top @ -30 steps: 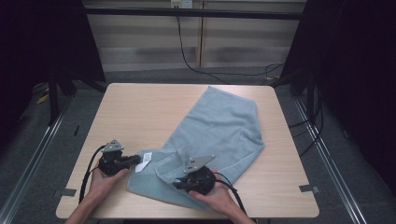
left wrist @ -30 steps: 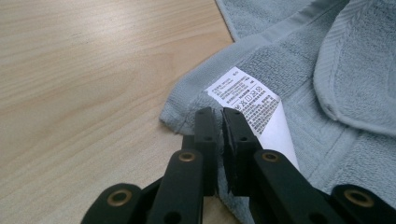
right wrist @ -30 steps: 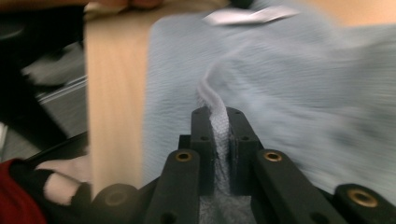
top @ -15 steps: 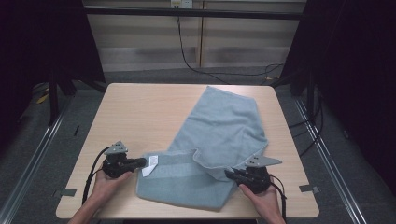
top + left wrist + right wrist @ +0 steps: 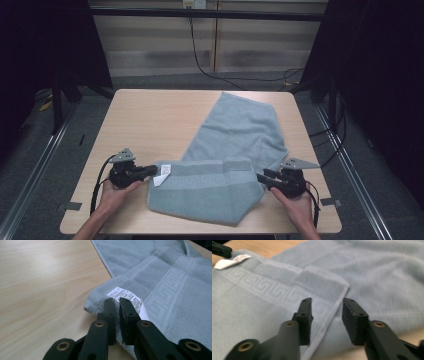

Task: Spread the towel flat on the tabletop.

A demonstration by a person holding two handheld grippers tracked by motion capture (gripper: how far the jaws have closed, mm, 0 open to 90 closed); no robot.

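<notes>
While the left gripper (image 5: 150, 171) pinches the towel (image 5: 235, 145) at its left near corner beside the white label (image 5: 163, 173), the towel's folded band runs rightward across the table (image 5: 150, 120) to the right gripper (image 5: 260, 177), whose just-opened jaws straddle its right edge unclamped

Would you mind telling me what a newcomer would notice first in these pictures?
The eye lands first on the pale blue towel spread aslant over the wooden table, its near end folded over with a white label at the left corner. The left claw is shut on that corner beside the label. The right claw stands open over the folded edge; its jaws have just been opening.
</notes>
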